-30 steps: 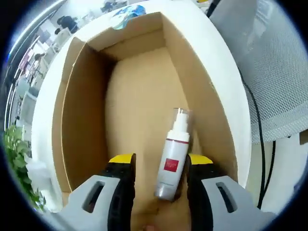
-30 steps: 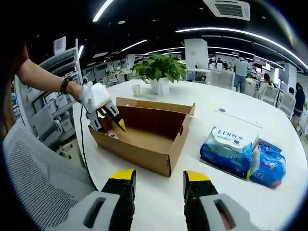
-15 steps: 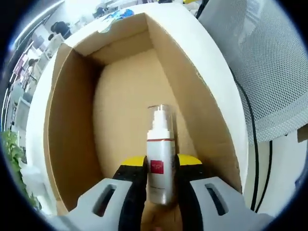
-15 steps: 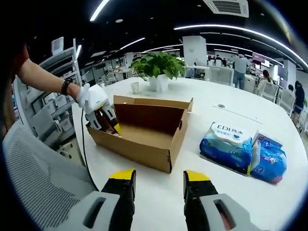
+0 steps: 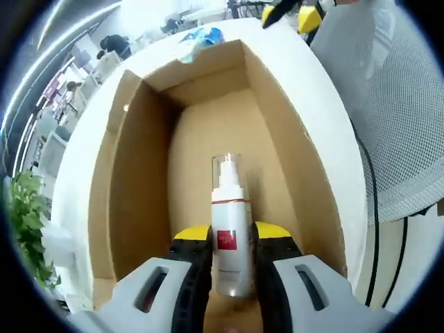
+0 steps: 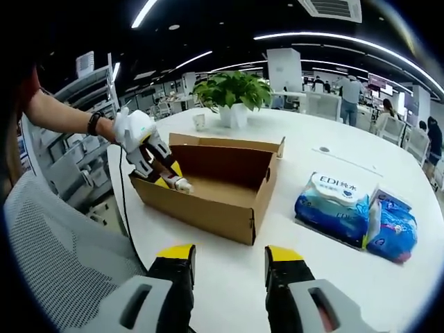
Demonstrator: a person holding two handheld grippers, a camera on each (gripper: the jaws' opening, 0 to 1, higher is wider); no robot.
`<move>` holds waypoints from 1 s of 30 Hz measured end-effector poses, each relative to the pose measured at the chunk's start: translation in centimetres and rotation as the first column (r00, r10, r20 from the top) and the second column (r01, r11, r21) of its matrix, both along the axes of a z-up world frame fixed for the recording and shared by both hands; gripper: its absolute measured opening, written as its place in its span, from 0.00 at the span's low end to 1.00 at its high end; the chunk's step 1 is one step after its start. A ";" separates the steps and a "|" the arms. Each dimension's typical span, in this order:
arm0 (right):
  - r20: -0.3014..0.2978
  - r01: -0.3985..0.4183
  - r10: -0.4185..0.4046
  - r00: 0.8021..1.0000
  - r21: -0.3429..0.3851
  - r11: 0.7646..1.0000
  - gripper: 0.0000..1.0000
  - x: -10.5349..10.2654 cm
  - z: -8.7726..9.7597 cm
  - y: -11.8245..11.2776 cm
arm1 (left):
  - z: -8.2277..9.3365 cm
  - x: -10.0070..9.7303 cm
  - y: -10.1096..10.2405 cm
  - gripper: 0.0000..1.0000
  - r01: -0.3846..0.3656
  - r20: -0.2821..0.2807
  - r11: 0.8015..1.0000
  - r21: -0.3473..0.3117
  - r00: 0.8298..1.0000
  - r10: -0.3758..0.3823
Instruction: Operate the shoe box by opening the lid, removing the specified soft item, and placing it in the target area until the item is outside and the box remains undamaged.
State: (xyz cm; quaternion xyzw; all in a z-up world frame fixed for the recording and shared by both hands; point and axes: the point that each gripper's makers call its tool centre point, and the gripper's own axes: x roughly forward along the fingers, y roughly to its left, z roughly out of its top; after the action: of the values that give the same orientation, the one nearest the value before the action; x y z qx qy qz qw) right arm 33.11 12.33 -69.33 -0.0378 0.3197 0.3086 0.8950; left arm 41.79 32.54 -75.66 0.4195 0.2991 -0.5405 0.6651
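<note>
An open brown cardboard shoe box lies on a white table. In the left gripper view my left gripper is shut on a white spray bottle with a red label, holding it above the box floor. The right gripper view shows that same gripper at the box's left end, the bottle's nozzle poking out over the wall. My right gripper stands open above bare table in front of the box, nothing between its fingers.
Two blue tissue packs lie on the table right of the box. A potted plant and a small cup stand behind it. A mesh chair back is at the near left, beside a dangling black cable.
My left gripper closed on the spray bottle and has lifted it from the box floor. The right gripper stayed open and almost still.
</note>
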 end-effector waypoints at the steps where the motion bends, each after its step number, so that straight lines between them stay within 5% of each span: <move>1: -0.004 -0.005 0.005 1.000 0.006 1.000 0.37 -0.1 0.0 0.2 | 0.9 0.3 -0.6 0.21 -0.002 0.022 1.000 -0.023 1.000 0.003; 18: -0.052 0.038 -0.028 0.998 0.202 0.979 0.40 -0.1 1.5 1.1 | 8.1 -0.2 -6.7 0.21 0.083 0.190 0.986 -0.147 0.980 -0.055; 30: -0.083 0.083 -0.059 0.995 0.320 0.944 0.40 0.4 2.5 1.4 | 9.9 -1.8 -10.7 0.21 0.181 0.242 0.970 -0.161 0.960 -0.139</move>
State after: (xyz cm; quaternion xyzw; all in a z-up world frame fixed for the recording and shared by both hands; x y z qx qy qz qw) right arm 33.47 13.72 -66.80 0.1321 0.2984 0.3255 0.8875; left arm 39.95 21.82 -65.80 0.4396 0.1352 -0.5656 0.6845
